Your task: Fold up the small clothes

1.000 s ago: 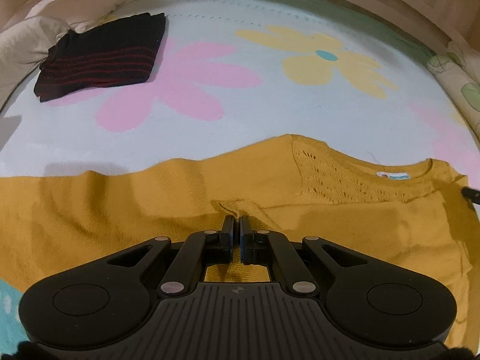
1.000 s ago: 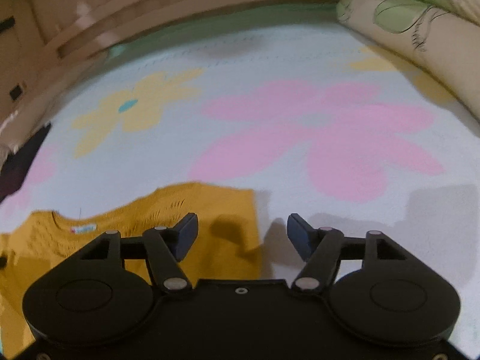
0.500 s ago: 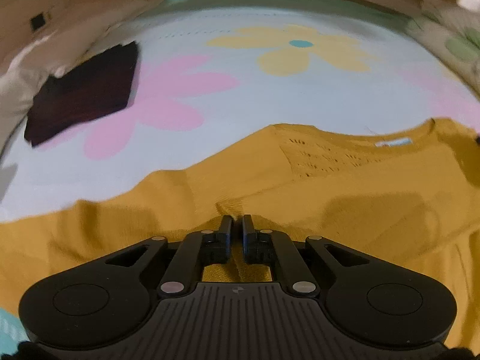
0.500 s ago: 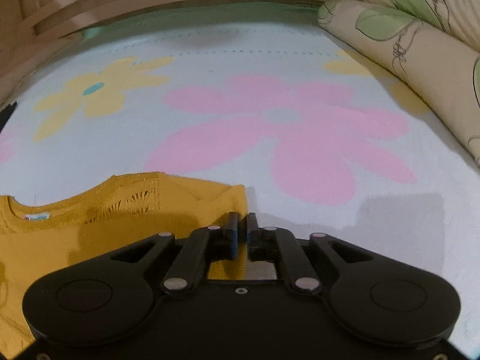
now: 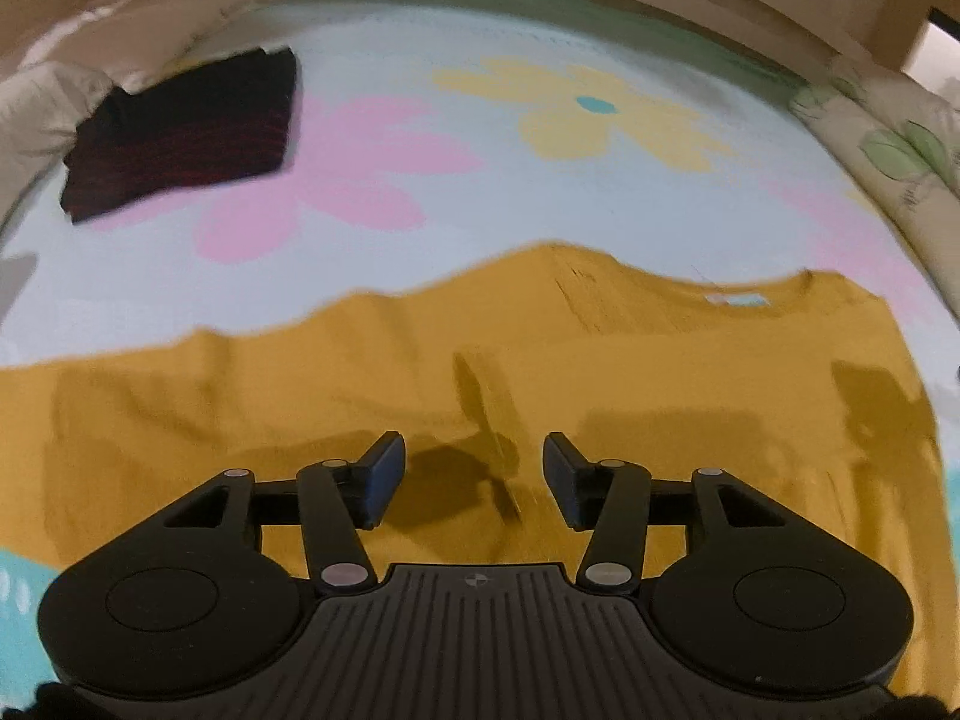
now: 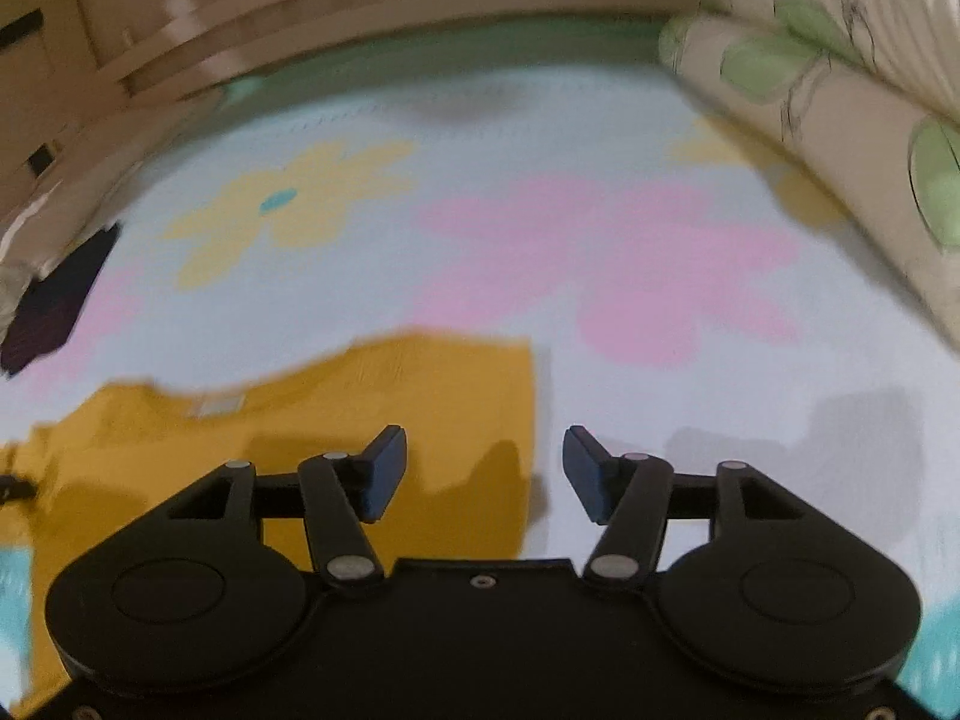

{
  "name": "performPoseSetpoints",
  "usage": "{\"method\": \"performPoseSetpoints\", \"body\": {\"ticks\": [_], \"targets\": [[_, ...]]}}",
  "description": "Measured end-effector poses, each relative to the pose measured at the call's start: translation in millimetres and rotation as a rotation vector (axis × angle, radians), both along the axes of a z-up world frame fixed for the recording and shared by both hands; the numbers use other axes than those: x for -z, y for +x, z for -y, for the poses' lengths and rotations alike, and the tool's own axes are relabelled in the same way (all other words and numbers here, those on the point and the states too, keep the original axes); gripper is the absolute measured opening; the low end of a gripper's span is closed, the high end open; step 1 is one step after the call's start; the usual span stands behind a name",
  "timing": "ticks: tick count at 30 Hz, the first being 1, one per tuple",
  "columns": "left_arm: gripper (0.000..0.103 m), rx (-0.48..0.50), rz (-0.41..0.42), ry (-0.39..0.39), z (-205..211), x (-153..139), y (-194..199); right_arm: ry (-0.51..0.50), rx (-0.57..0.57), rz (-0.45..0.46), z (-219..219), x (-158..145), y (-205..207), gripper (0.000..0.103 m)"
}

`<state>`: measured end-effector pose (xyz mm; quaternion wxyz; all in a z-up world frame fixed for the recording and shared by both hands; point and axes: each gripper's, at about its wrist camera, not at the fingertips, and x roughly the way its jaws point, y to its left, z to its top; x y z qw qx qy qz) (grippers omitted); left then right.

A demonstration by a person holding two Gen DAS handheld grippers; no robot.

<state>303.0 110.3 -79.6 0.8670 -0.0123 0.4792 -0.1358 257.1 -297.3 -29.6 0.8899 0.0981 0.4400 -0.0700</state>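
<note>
Both the left gripper [image 5: 472,482] and right gripper [image 6: 484,474] are hovering, fingers wide, gripping nothing, over the mustard sweater [image 5: 690,372] lying on the flowered bedsheet [image 5: 420,60].

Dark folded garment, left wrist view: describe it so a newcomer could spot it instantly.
Start from the flower-print bedsheet. Go to its far left corner, beside the pale pillow, at the tip of a pink flower. The dark folded garment lies there: near-black with thin red stripes, compact and squared, unlike the spread-out mustard top.
</note>
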Motion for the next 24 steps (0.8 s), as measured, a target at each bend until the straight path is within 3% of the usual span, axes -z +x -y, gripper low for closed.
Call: {"method": "performPoseSetpoints", "body": {"ticks": [7, 11, 14, 16, 18, 19, 22, 24], "targets": [[0.049, 0.043, -0.139, -0.061, 0, 19, -30, -0.001, 0.002, -0.129, -10, 14, -58, 0.063], [0.049, 0.023, -0.127, -0.105, 6, 21, -26, 0.004, -0.007, -0.121, -19, 8, -72, 0.063], [0.049, 0.020, -0.182, -0.166, 13, 26, -24, 0.014, -0.013, -0.096, -22, 5, -78, 0.063], [0.048, 0.007, -0.171, -0.110, 24, 26, -24, 0.015, -0.014, -0.086, -22, 7, -79, 0.063], [0.024, -0.005, -0.136, -0.026, 34, 24, -26, 0.020, -0.004, -0.090, -21, 11, -79, 0.063], [0.007, -0.023, -0.120, 0.015, 35, 23, -27, 0.029, 0.000, -0.096, -19, 14, -78, 0.063], [0.006, -0.107, -0.117, -0.021, 24, 20, -26, 0.054, 0.003, -0.114, -19, 20, -79, 0.063], [0.004, -0.126, -0.064, 0.067, 19, 15, -25, 0.072, 0.000, -0.128, -20, 26, -78, 0.063]]}}
